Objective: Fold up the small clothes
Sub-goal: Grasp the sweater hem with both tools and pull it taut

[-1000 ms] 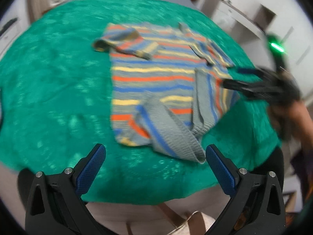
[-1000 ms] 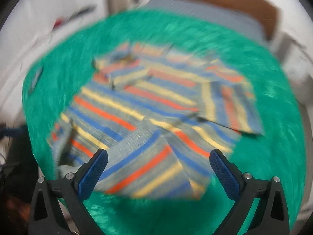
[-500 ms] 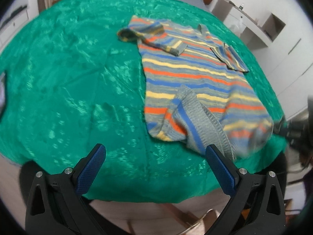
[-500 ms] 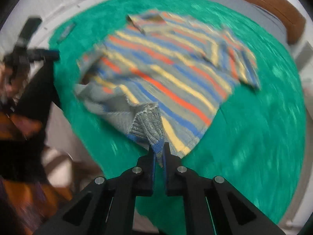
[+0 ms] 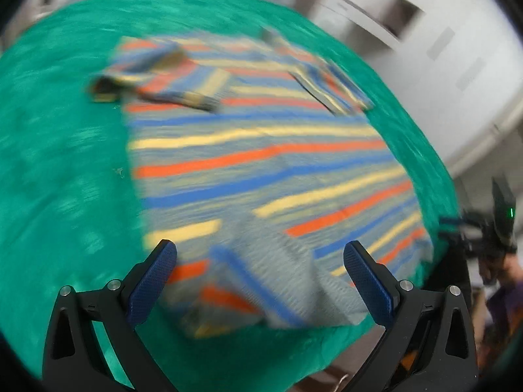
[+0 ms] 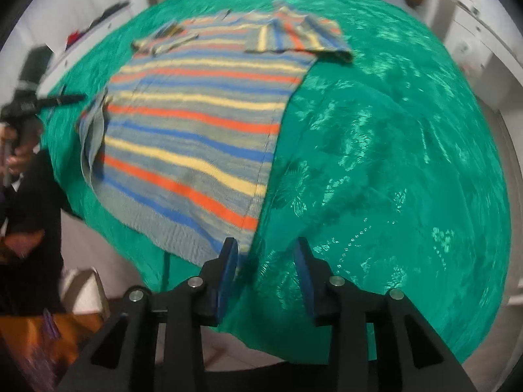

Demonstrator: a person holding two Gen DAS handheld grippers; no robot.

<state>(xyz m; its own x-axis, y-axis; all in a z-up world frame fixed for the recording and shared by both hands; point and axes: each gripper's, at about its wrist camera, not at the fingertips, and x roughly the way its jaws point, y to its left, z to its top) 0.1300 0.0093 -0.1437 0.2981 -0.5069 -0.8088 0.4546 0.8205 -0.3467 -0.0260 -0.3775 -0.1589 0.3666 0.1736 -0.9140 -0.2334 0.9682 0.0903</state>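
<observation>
Table w/ green patterned cloth (image 6: 376,150) over it. Striped knit shirt (image 6: 202,124) (grey w/ orange, yellow, blue bands) lies spread on cloth, sleeves folded in, one hem corner flipped over near table edge.

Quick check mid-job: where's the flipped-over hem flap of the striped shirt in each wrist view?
Left wrist: hem flap sits bottom centre, between the open left gripper fingers.
Right wrist: hem flap runs along the striped shirt at its left edge, mid-height, far from the open right gripper.
Shared landmark: the folded-in sleeve near the top on the green cloth.
</observation>
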